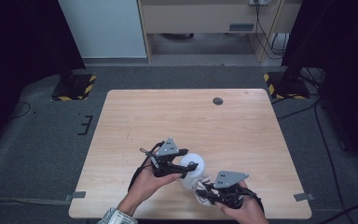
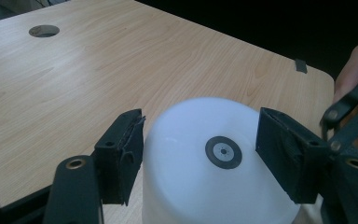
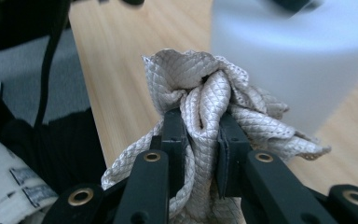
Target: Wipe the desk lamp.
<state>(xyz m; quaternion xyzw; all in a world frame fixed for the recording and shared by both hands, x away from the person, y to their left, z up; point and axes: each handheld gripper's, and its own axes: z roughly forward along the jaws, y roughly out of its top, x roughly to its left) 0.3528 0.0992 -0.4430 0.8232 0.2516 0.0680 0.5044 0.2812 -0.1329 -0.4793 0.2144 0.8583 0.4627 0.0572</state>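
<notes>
A white round container point(image 1: 193, 163) stands on the wooden table point(image 1: 191, 116) near its front edge, a small black disc point(image 2: 223, 152) on its upturned face. My left gripper point(image 1: 185, 169) reaches in from the left, and its pads point(image 2: 126, 154) press on both sides of the container point(image 2: 191, 191). Just right of it, my right gripper point(image 1: 206, 190) is shut on a bunched beige quilted cloth point(image 1: 200, 183). In the right gripper view the cloth point(image 3: 200, 88) bulges up between the gripper point(image 3: 200, 140) jaws, close beside the container's wall point(image 3: 298, 70).
A round cable hole point(image 1: 218, 101) sits near the table's far edge. Grey tape tabs point(image 1: 305, 196) mark the front corners. Two stand bases with yellow and black stripes point(image 1: 74, 86) rest on the floor behind the table.
</notes>
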